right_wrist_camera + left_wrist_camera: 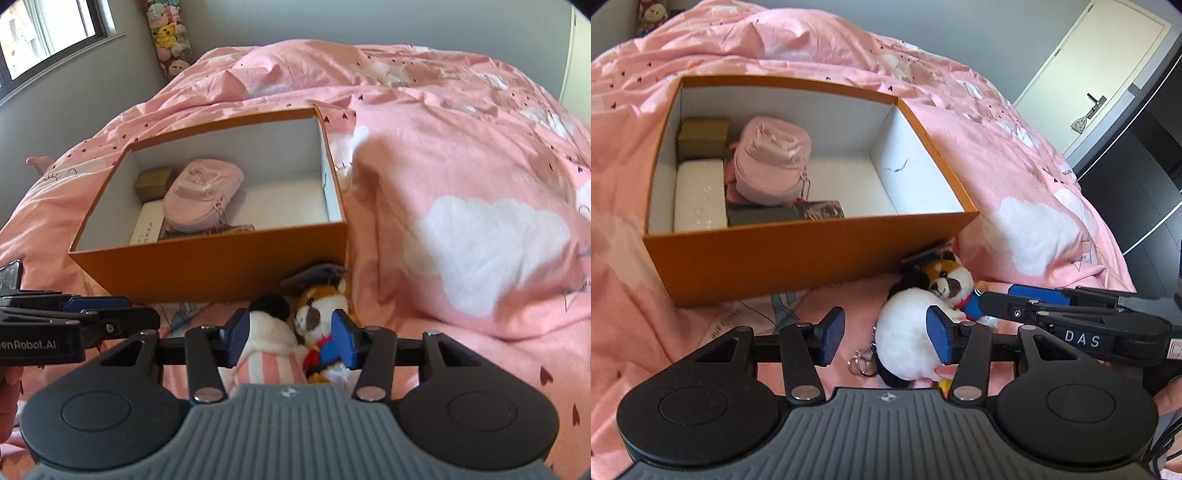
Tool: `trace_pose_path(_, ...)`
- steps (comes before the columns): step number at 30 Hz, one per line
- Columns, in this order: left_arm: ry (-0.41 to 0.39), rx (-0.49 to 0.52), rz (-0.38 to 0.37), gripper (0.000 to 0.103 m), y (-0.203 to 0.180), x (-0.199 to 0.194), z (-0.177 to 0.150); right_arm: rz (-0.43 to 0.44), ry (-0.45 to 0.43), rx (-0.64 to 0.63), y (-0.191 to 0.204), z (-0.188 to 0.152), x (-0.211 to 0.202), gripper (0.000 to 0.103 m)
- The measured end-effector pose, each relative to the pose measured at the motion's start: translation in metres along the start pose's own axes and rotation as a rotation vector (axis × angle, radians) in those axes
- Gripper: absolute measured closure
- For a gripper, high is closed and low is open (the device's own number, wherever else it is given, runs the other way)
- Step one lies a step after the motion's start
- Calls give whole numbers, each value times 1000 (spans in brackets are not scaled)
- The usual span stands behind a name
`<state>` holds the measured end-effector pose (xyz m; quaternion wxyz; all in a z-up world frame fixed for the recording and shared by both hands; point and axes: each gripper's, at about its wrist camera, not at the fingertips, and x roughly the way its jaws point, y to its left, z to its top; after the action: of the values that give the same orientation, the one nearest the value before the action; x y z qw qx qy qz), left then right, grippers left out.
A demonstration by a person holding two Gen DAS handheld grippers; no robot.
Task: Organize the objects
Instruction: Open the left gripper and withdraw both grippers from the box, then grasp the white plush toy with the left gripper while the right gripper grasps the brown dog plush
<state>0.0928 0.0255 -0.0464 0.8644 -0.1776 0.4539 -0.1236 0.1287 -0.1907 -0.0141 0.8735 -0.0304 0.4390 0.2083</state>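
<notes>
1. Left wrist view: a white plush [905, 332] with a dark head was seen lying on the pink duvet [1034, 177], just before the orange box [798, 254], with a fox plush [951, 280] touching it on the far side.
2. A keyring [862, 363] was seen on the duvet beside the white plush.
3. The left gripper [888, 330] was held with jaws parted; its right pad [938, 334] was seen against the white plush, its left pad [833, 334] apart from it, so no grip was shown.
4. The right gripper [1008, 301] was seen entering from the right, its tips near the fox plush.
5. Right wrist view: the right gripper [293, 341] was seen with both plushes between its pads, the white plush [269, 339] at the left pad and the fox plush [319, 314] at the right pad; whether they were clamped could not be told.
6. Inside the box [221, 266], at its left end, a pink pouch [203, 195], a brown carton [155, 182] and a white case [146, 229] were seen; the right half was bare.
7. A window [48, 29] and stacked plush toys [168, 33] were seen beyond the bed.
</notes>
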Motion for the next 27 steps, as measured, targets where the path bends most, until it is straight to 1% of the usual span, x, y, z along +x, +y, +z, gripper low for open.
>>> trace_pose_path(2,20,-16,-24,46,-3,7,-5,-1,30,18,-6,-9,2,66)
trace_pose_path(4,41,-9,-31,46,-8,13,-7,0,56,32,-10,-17,5,72)
trace_pose_path(6,64,-8,-40,46,-12,18,-9,-2,66,47,-12,-23,7,74)
trace_pose_path(7,72,-13,-40,46,-13,19,-10,3,72,48,-12,-24,8,79)
trace_pose_path(8,78,-14,-36,46,-15,20,-11,17,84,47,-11,-25,10,87)
trace_pose_path(9,80,-14,-27,46,-15,19,-11,42,102,40,-9,-25,12,89)
trace_pose_path(10,80,-15,-15,46,-16,18,-12,67,114,32,-6,-26,12,95)
trace_pose_path(11,82,-17,2,46,-16,17,-11,102,125,29,-3,-26,14,96)
trace_pose_path(13,92,-26,23,46,-16,15,-12,168,150,29,3,-26,16,96)
trace_pose_path(16,110,-53,36,46,-12,14,-14,246,181,34,10,-26,24,96)
trace_pose_path(18,114,-65,45,46,-10,14,-14,292,208,33,16,-27,30,100)
trace_pose_path(19,117,-69,50,46,-9,14,-14,304,222,34,18,-28,33,100)
trace_pose_path(21,122,-75,60,46,-9,14,-14,297,251,34,22,-31,37,100)
trace_pose_path(22,125,-78,63,46,-8,14,-14,284,252,36,22,-32,37,100)
trace_pose_path(25,143,-94,71,45,-5,19,-15,245,219,33,19,-31,28,100)
trace_pose_path(27,148,-106,78,45,-2,20,-16,200,192,18,17,-30,23,98)
